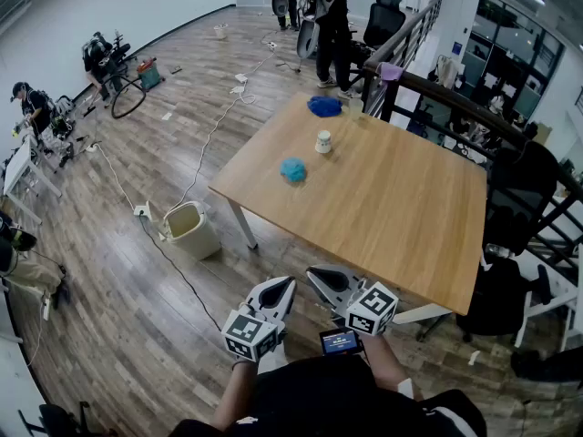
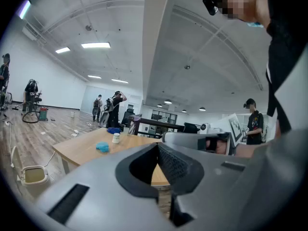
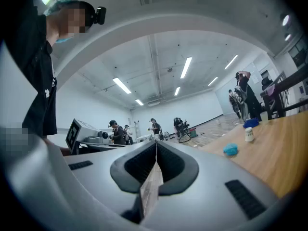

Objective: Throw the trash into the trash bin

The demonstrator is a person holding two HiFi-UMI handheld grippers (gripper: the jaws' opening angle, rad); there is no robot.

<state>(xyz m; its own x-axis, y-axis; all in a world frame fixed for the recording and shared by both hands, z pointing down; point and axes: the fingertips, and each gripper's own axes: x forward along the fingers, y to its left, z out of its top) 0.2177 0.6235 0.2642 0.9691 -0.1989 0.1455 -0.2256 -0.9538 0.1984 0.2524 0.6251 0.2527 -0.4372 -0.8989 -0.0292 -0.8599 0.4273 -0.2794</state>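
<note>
A crumpled blue piece of trash (image 1: 293,170) lies on the wooden table (image 1: 410,217), with a white paper cup (image 1: 323,141) and a blue cloth (image 1: 324,106) farther back. The beige trash bin (image 1: 191,229) stands on the floor left of the table. Both grippers hover close to my body, short of the table's near edge. My left gripper (image 1: 286,283) is shut and holds nothing; its view shows the blue trash (image 2: 102,147), the cup (image 2: 116,138) and the bin (image 2: 33,175). My right gripper (image 1: 313,274) is shut too, with the trash (image 3: 231,149) far ahead.
Cables (image 1: 205,148) run across the wooden floor past the bin. A dark railing (image 1: 455,98) and office chairs (image 1: 501,299) border the table's far and right sides. Several people stand at the back (image 1: 332,25) and along the left wall (image 1: 36,107).
</note>
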